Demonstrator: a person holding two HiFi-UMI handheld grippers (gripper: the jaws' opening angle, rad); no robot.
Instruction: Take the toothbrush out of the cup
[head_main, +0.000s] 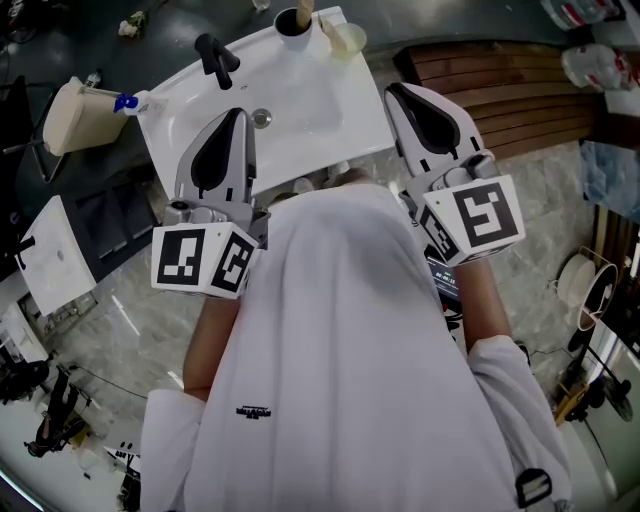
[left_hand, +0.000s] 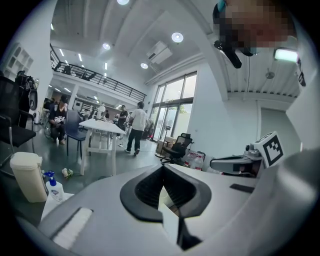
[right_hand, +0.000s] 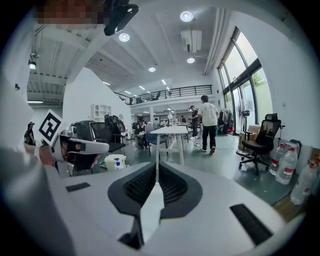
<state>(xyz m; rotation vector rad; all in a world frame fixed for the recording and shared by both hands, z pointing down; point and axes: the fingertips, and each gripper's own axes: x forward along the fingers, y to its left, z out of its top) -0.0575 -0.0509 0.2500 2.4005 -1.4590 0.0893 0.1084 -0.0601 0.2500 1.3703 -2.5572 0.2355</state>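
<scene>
A dark cup (head_main: 291, 24) stands on the far rim of the white sink (head_main: 310, 120), with a pale toothbrush (head_main: 303, 10) upright in it. Both grippers are held close to the person's chest, well short of the cup, and point up and away. My left gripper (head_main: 229, 116) is shut with nothing in it, its jaws meeting at the tips (left_hand: 162, 169). My right gripper (head_main: 400, 93) is likewise shut and empty (right_hand: 156, 172). Neither gripper view shows the cup or the toothbrush; they look out across a large hall.
A black faucet (head_main: 215, 58) stands left of the cup and a pale soap dish (head_main: 346, 37) to its right. A beige bin (head_main: 73, 116) with a blue-topped spray bottle (head_main: 125, 101) is left of the sink. Wooden slats (head_main: 500, 90) lie to the right. People stand by a white table (left_hand: 100, 126).
</scene>
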